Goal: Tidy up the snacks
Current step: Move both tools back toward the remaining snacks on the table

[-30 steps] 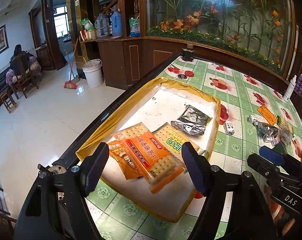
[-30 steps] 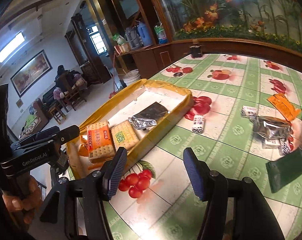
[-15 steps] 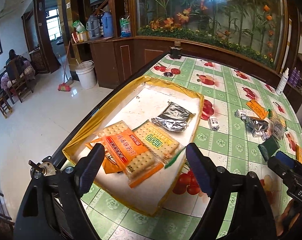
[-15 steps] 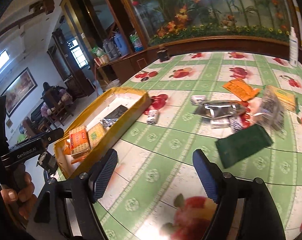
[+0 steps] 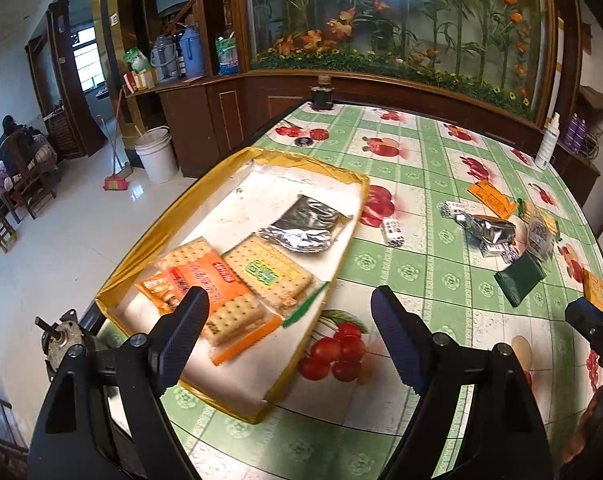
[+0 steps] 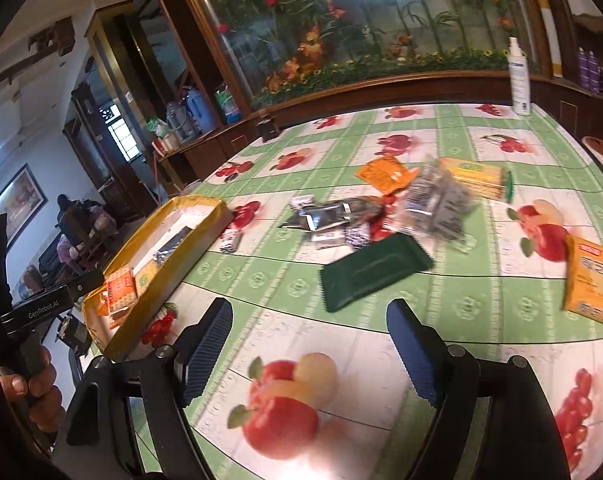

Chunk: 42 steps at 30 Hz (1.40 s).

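Observation:
A yellow tray [image 5: 161, 232] lies along the table's left edge. It holds an orange cracker pack [image 5: 217, 280], a green-label cracker pack [image 5: 267, 270] and a silver foil packet [image 5: 301, 226]. My left gripper [image 5: 287, 320] hovers open over the tray's near right corner, with nothing between its fingers. My right gripper [image 6: 309, 320] is open above bare tablecloth. Just beyond it lies a dark green packet [image 6: 373, 272]. Behind that lie a silver pouch [image 6: 333, 214], a clear bag [image 6: 437, 204], an orange sachet [image 6: 385, 174] and a yellow cracker pack [image 6: 477, 178].
An orange box [image 6: 593, 280] lies at the right edge. A small black-and-white candy [image 6: 230, 240] lies beside the tray. A white spray bottle [image 6: 518, 80] and a black jar [image 6: 267, 130] stand at the table's far side. Left of the tray the table drops to the floor.
The right gripper swung right, away from the tray and toward the loose snack pile, and its jaws widened. The left gripper drifted right along the tray and opened slightly.

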{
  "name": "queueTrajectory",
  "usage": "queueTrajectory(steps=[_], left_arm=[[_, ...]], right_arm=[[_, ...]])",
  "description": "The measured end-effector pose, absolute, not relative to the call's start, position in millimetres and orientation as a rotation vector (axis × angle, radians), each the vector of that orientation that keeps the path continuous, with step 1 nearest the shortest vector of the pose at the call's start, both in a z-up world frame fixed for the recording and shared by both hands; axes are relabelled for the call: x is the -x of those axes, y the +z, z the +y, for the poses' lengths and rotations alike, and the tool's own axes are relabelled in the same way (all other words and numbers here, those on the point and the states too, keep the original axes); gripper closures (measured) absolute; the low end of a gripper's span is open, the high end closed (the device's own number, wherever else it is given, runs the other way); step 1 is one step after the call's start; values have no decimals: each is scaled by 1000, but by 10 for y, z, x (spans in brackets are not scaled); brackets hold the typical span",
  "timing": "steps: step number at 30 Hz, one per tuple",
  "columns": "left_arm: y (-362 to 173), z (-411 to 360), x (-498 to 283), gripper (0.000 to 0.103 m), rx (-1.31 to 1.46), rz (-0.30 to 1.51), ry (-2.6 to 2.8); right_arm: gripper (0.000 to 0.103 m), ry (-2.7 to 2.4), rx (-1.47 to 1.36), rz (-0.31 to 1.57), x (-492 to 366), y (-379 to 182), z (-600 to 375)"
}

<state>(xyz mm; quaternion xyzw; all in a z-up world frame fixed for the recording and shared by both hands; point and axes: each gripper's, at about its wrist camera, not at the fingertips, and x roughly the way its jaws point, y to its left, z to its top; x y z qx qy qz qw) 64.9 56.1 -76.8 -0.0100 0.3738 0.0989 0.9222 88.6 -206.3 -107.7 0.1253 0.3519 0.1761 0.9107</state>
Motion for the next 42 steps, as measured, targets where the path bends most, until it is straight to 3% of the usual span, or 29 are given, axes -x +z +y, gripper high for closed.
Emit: queueTrajectory(steps=[21, 42], left_arm=[[-1005, -761, -970, 20, -125, 866, -197], [-1417, -1590, -1729, 20, -269, 972, -372]], right_arm=[[21, 240, -259, 731, -775, -1214, -3110], [18, 111, -253, 759, -1459, -1266, -3788]])
